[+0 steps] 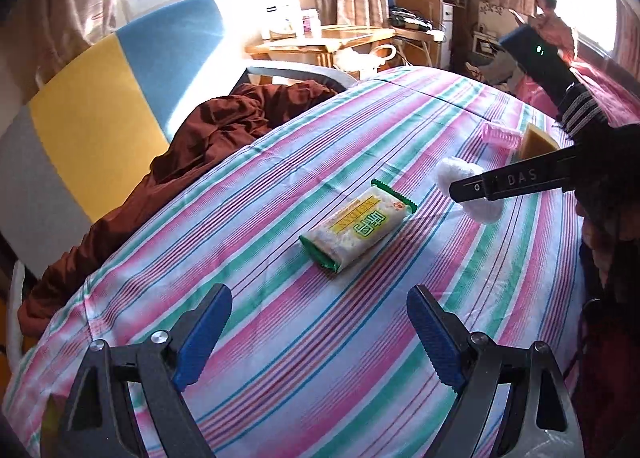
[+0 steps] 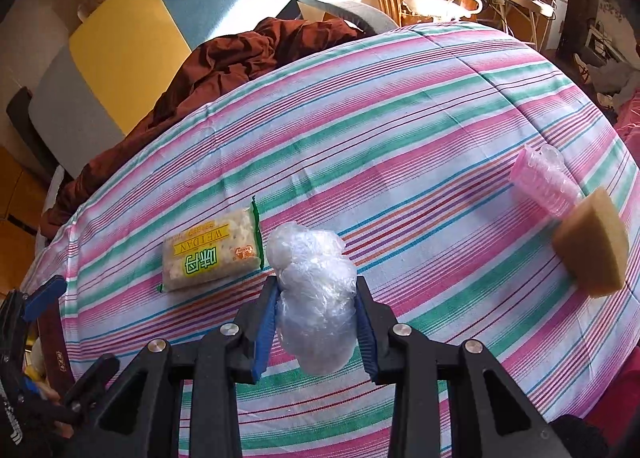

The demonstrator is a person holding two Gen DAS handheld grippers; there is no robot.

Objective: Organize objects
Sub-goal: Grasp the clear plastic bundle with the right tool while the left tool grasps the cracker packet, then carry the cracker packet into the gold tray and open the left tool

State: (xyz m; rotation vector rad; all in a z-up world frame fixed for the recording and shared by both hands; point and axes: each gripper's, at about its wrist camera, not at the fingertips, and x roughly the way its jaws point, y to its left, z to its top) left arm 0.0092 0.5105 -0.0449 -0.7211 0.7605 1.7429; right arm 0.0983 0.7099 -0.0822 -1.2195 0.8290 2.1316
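Observation:
A cracker packet (image 1: 356, 223) with green ends and a yellow label lies on the striped cloth (image 1: 304, 370), a little ahead of my left gripper (image 1: 320, 294). That gripper stands open with nothing between its blue pads. My right gripper (image 2: 316, 282) is shut on a crumpled clear plastic bundle (image 2: 308, 254), just right of the cracker packet (image 2: 212, 252). In the left wrist view the right gripper's black fingers (image 1: 504, 183) cross the white plastic bundle (image 1: 450, 171). Whether the bundle touches the cloth I cannot tell.
A stack of pink plastic cups (image 2: 544, 181) and a tan sponge (image 2: 592, 242) lie at the cloth's right edge. A brown blanket (image 2: 224, 69) is heaped at the far left, beside a yellow and blue chair back (image 1: 120, 97). A person (image 1: 554, 23) sits far back.

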